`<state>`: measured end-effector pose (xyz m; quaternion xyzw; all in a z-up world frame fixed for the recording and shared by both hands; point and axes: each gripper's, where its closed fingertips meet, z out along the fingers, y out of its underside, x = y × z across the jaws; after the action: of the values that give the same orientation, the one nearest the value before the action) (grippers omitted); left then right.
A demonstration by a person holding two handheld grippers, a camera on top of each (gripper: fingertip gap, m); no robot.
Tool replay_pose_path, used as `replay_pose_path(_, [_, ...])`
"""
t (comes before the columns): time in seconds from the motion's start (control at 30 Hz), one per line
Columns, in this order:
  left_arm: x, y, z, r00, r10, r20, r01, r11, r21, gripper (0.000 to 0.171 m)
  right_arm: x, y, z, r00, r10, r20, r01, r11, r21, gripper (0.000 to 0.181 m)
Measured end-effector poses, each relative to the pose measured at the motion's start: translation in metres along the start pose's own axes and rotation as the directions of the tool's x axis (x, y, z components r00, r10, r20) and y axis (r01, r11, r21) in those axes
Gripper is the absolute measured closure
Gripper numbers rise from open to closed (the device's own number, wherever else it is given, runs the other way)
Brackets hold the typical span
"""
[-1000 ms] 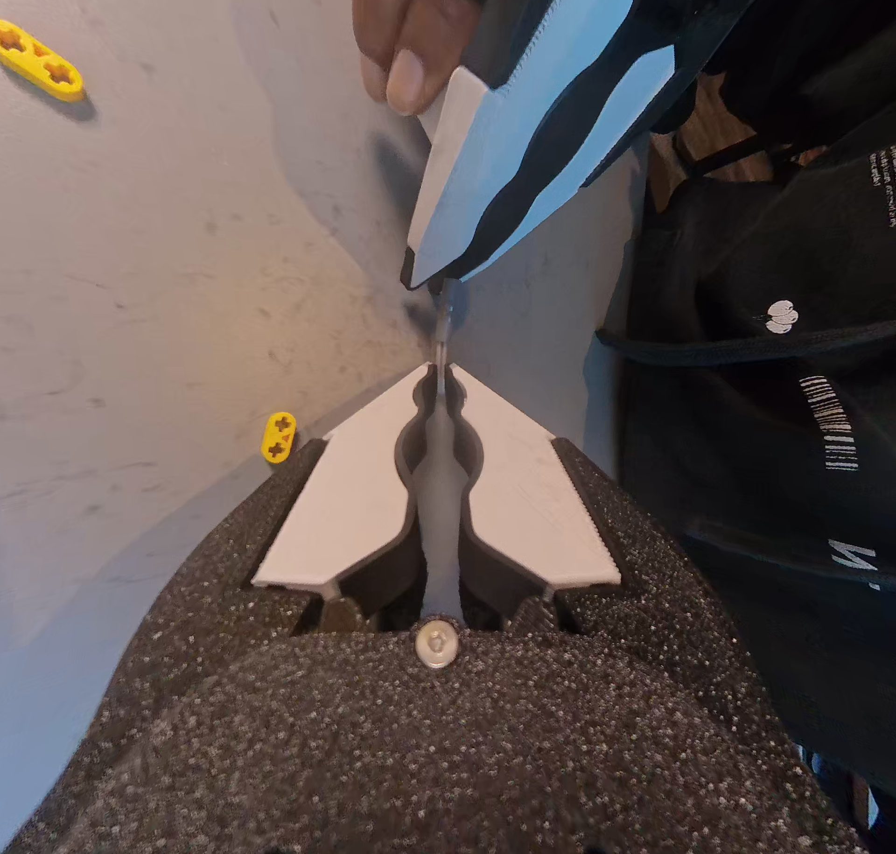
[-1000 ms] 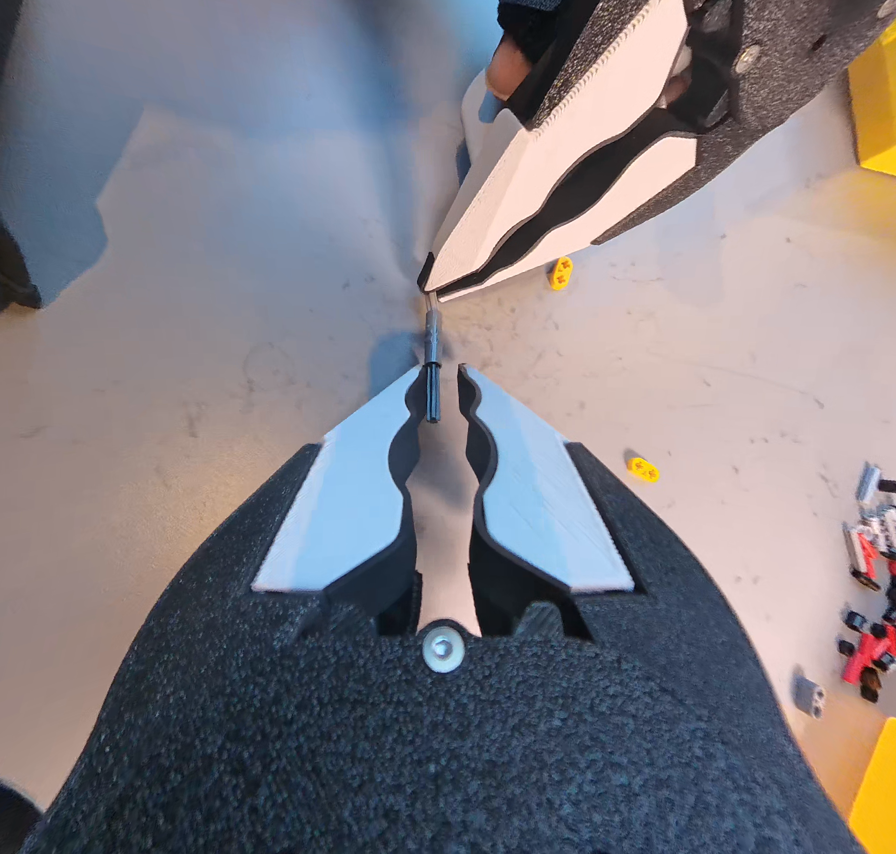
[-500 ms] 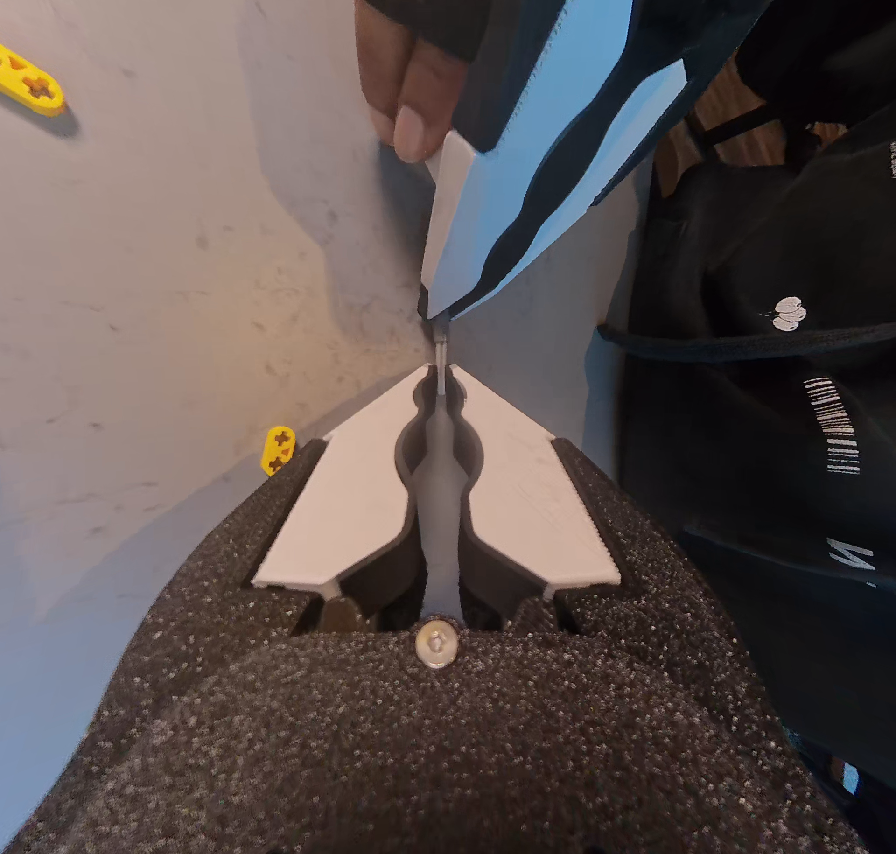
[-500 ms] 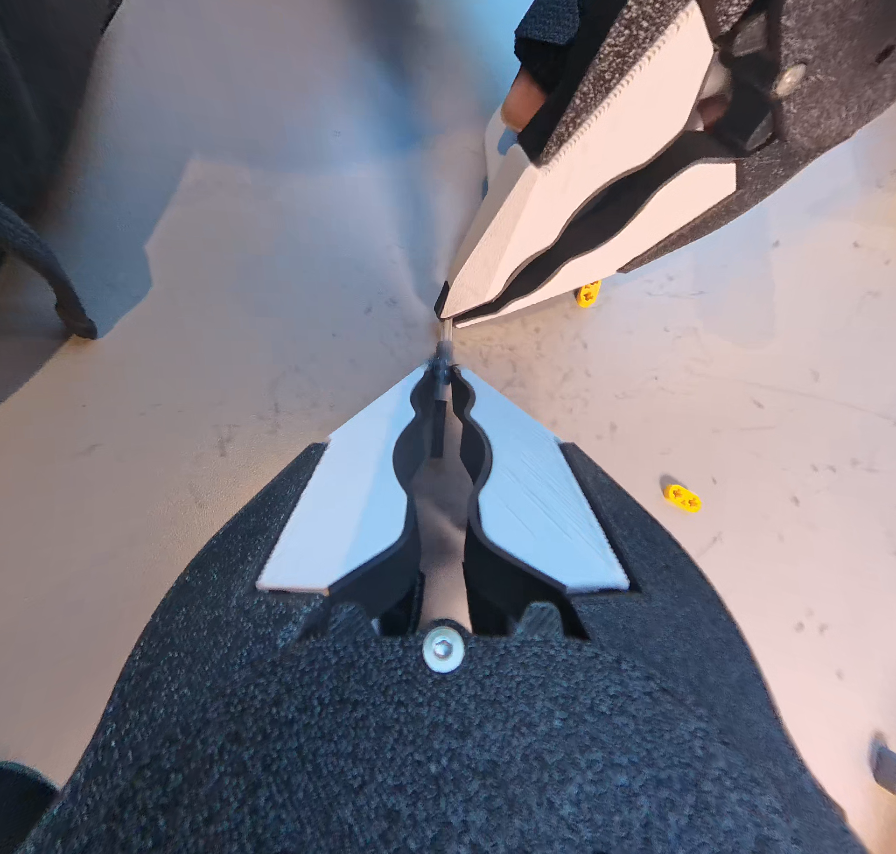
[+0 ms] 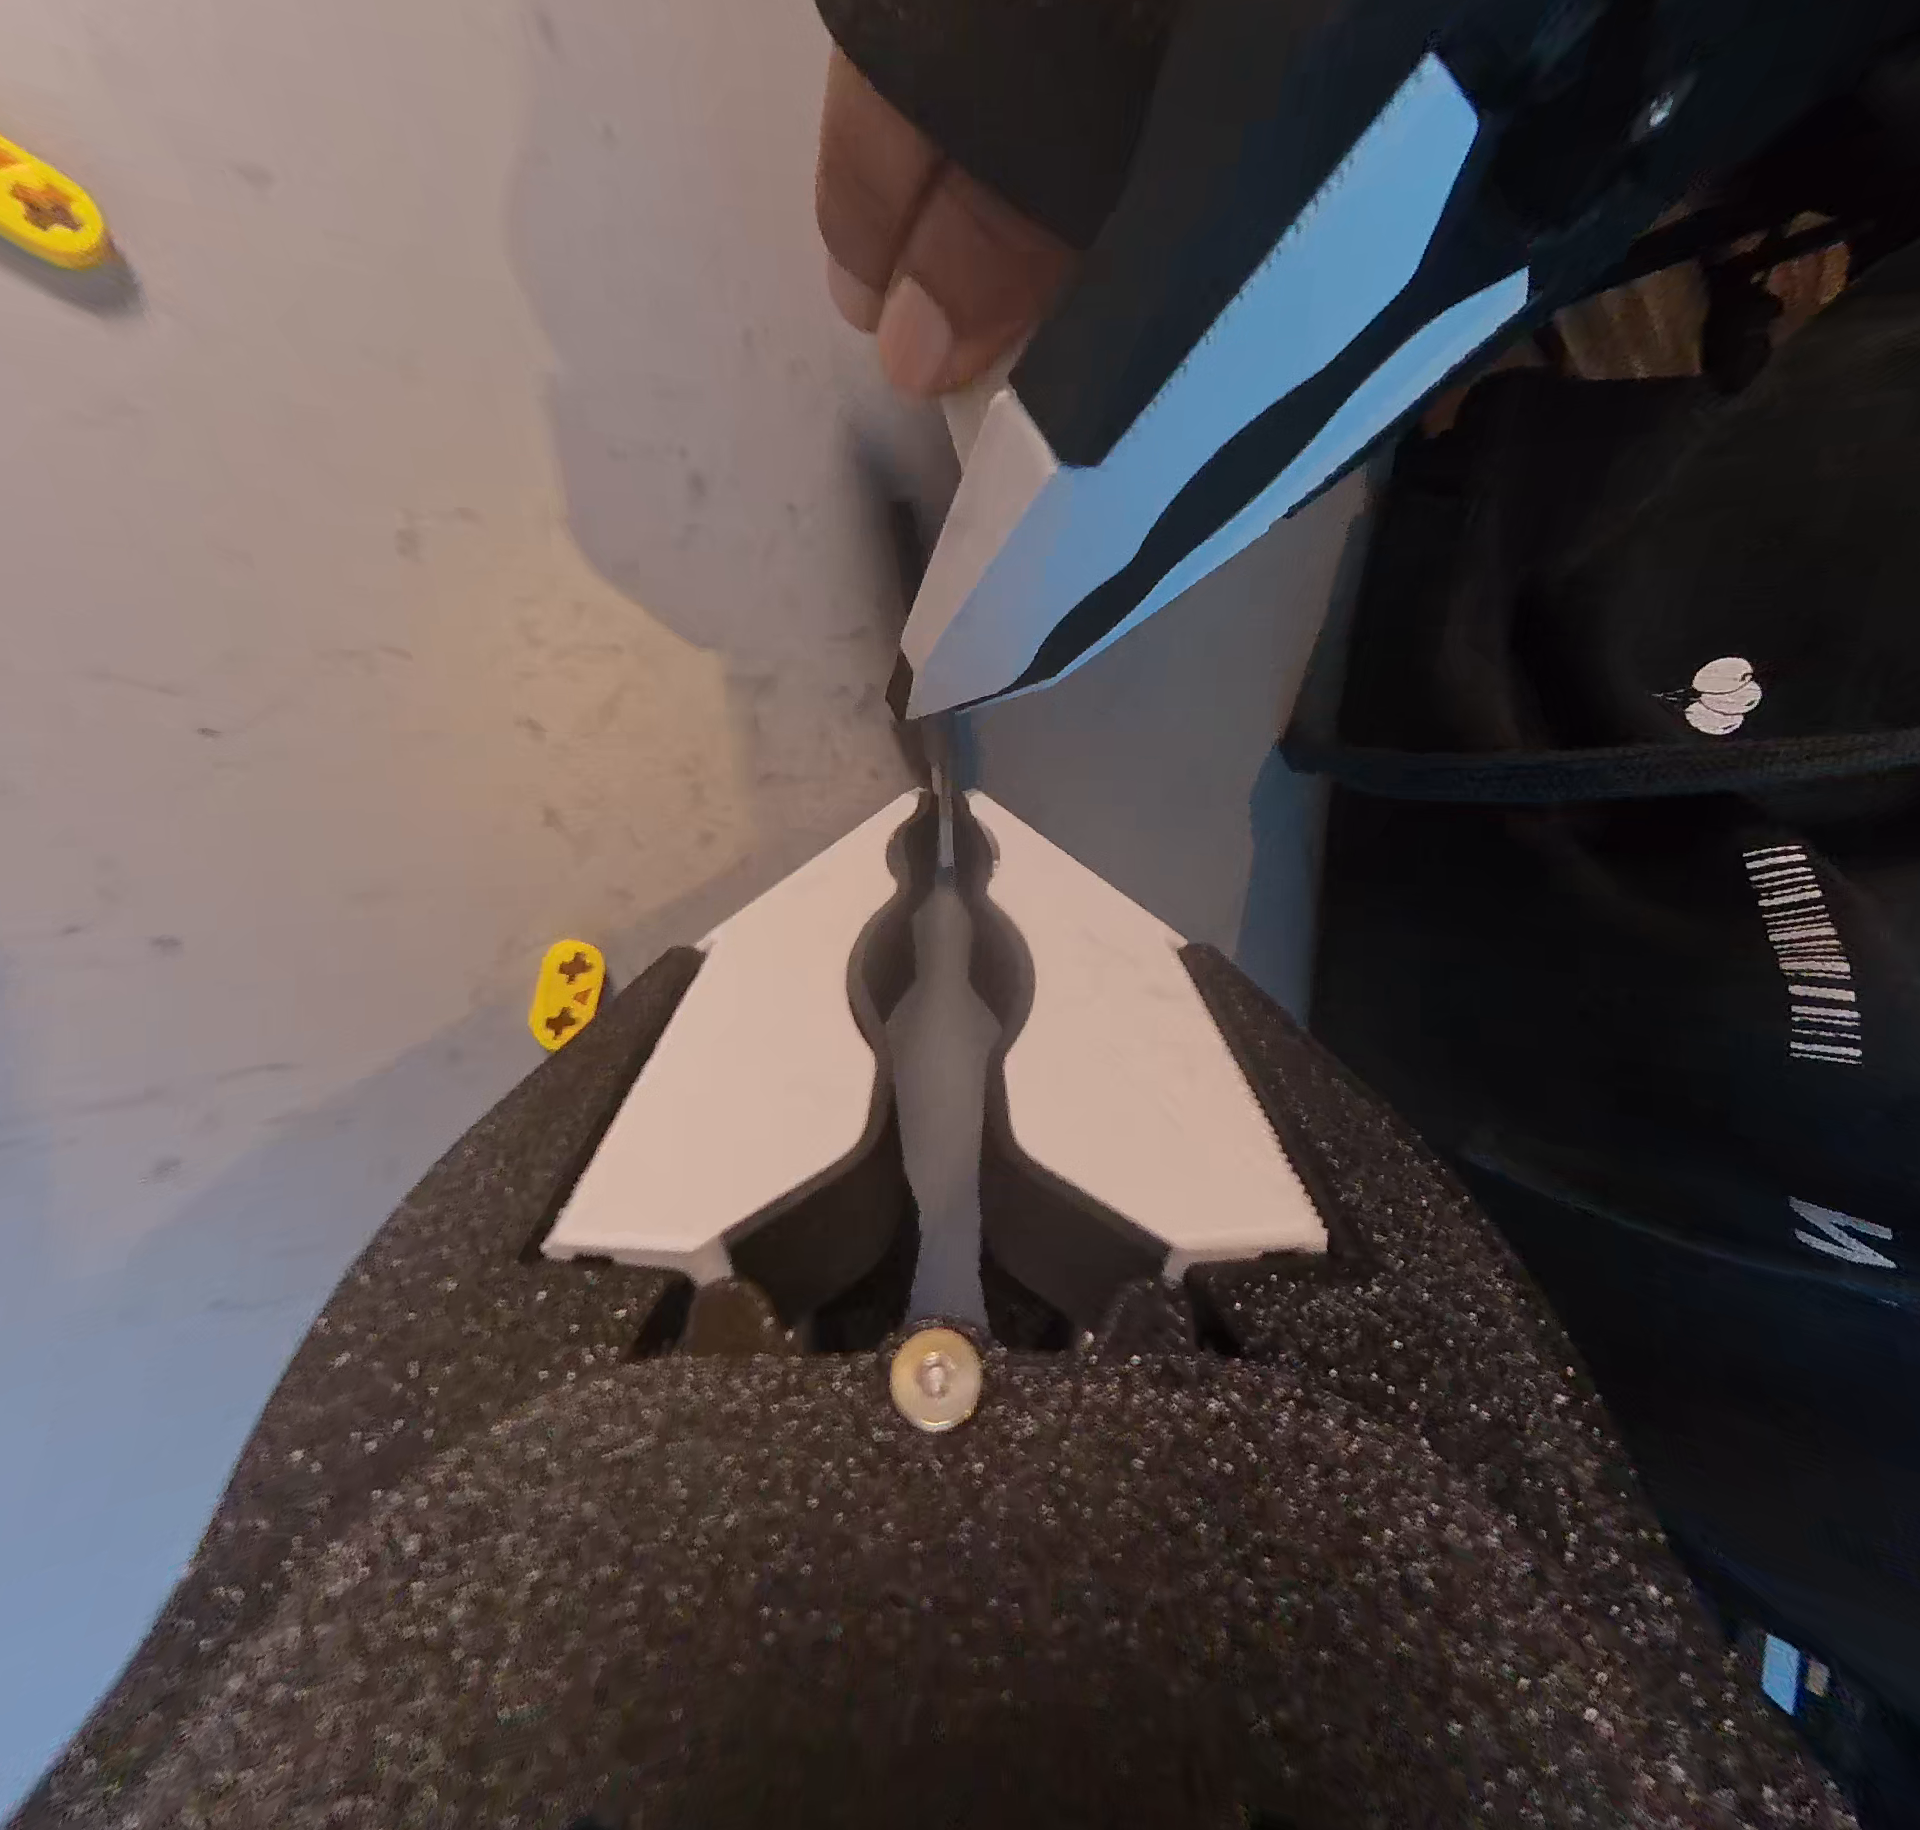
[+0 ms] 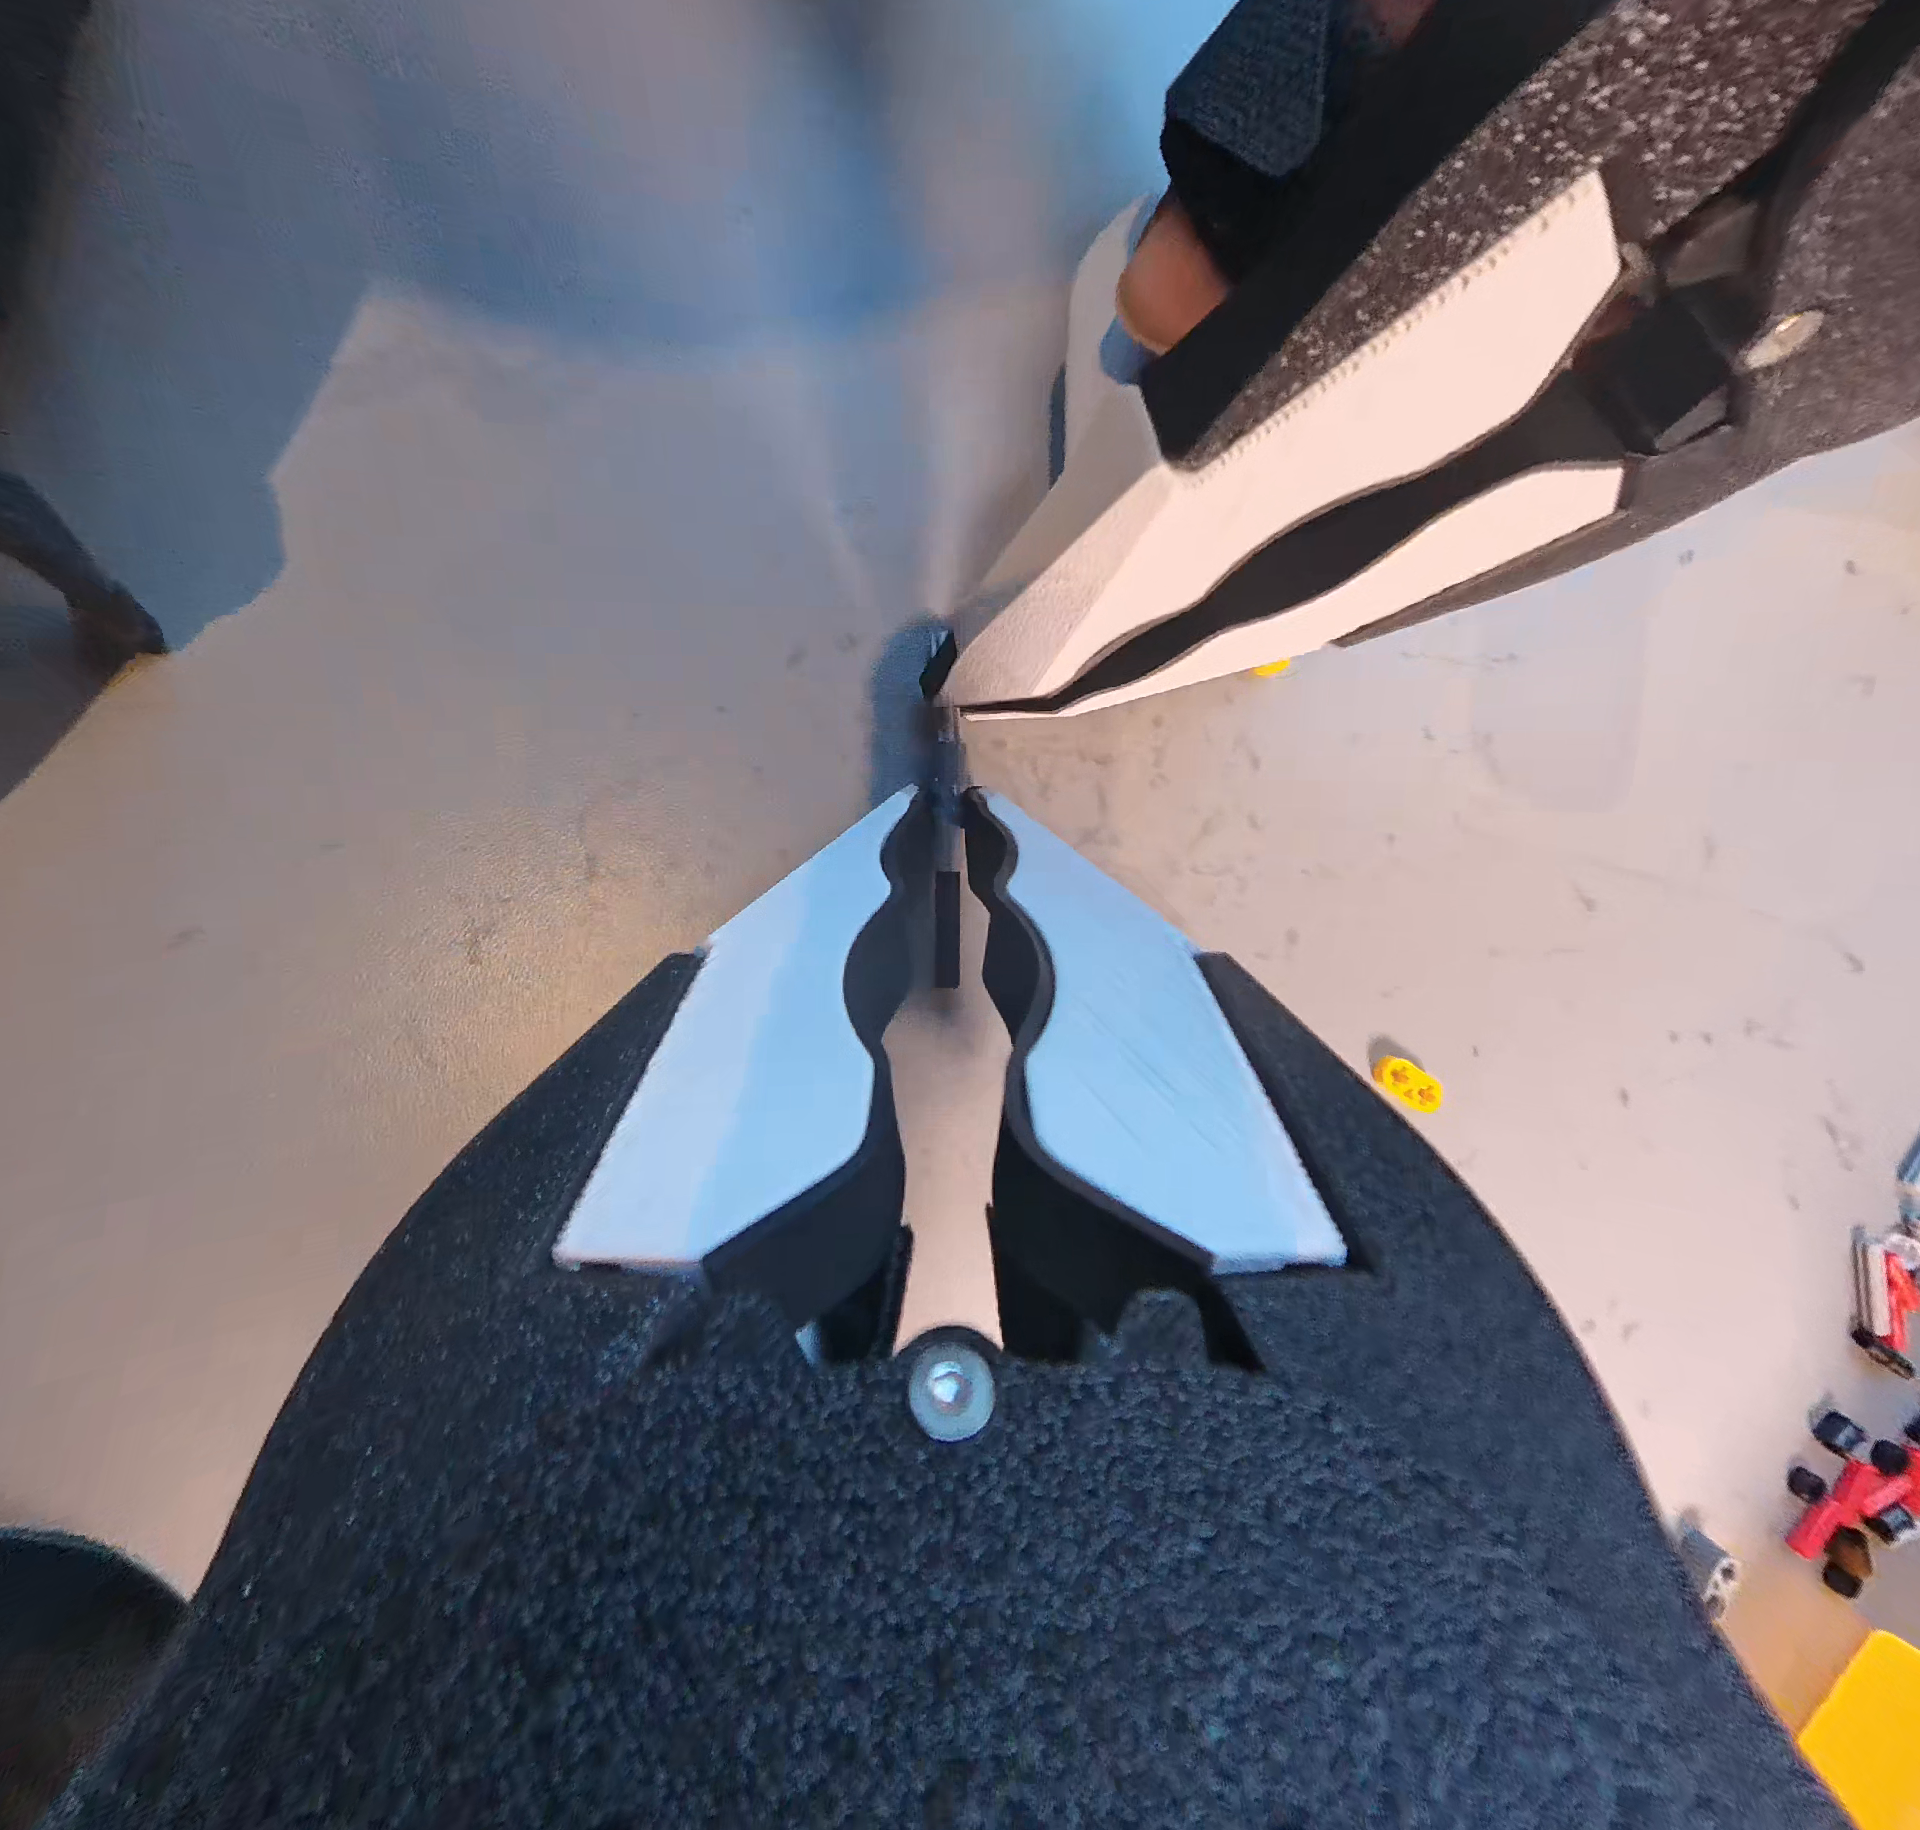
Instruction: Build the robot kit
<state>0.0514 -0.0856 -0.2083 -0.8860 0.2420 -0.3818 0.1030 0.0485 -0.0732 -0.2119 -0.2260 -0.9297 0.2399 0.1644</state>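
Note:
A thin pin with a grey end (image 5: 944,830) and a black end (image 6: 945,923) is held between both grippers, above a pale table (image 5: 312,637). My left gripper (image 5: 943,801) is shut on the grey end. In its view the right gripper (image 5: 920,708) comes in from the upper right, tips almost meeting mine. My right gripper (image 6: 942,796) is shut on the black end, which runs back between its fingers. In its view the left gripper (image 6: 951,705) comes in from the upper right. A person's fingers hold each gripper.
Two small yellow pieces (image 5: 566,994) (image 5: 47,211) lie on the table at left. In the right wrist view a yellow piece (image 6: 1408,1084), red and black parts (image 6: 1860,1500), a grey connector (image 6: 1704,1562) and a yellow block (image 6: 1870,1718) lie at right. Dark fabric (image 5: 1610,949) fills the right side of the left wrist view. The grippers are tip to tip, or close to it.
My right gripper was open around the pin's black end and has closed on it. The two grippers have drawn closer, tip to tip. The left gripper has kept its hold.

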Motion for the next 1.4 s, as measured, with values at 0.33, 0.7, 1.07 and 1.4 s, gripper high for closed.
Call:
replay_pose_path(0.33, [0.000, -0.003, -0.010, 0.994, 0.102, 0.041, -0.105, 0.991, 0.081, 0.160, 0.001, 0.001, -0.002, 0.990, 0.136, 0.035, -0.140, 0.971, 0.194, 0.176])
replay_pose_path(0.7, [0.020, -0.032, -0.046, 0.896, 0.310, 0.317, -0.431, 0.777, 0.458, 0.149, 0.023, -0.011, -0.041, 0.956, 0.290, 0.035, -0.268, 0.823, 0.500, 0.175])
replay_pose_path(1.07, [0.014, -0.029, -0.043, 0.805, 0.365, 0.467, -0.557, 0.737, 0.384, 0.168, 0.023, -0.018, -0.038, 0.957, 0.286, 0.058, -0.274, 0.816, 0.509, 0.175])
replay_pose_path(1.4, [0.004, -0.018, -0.028, 0.834, 0.333, 0.439, -0.462, 0.857, 0.229, 0.169, 0.016, -0.008, -0.017, 0.976, 0.217, -0.026, -0.197, 0.927, 0.320, 0.177])
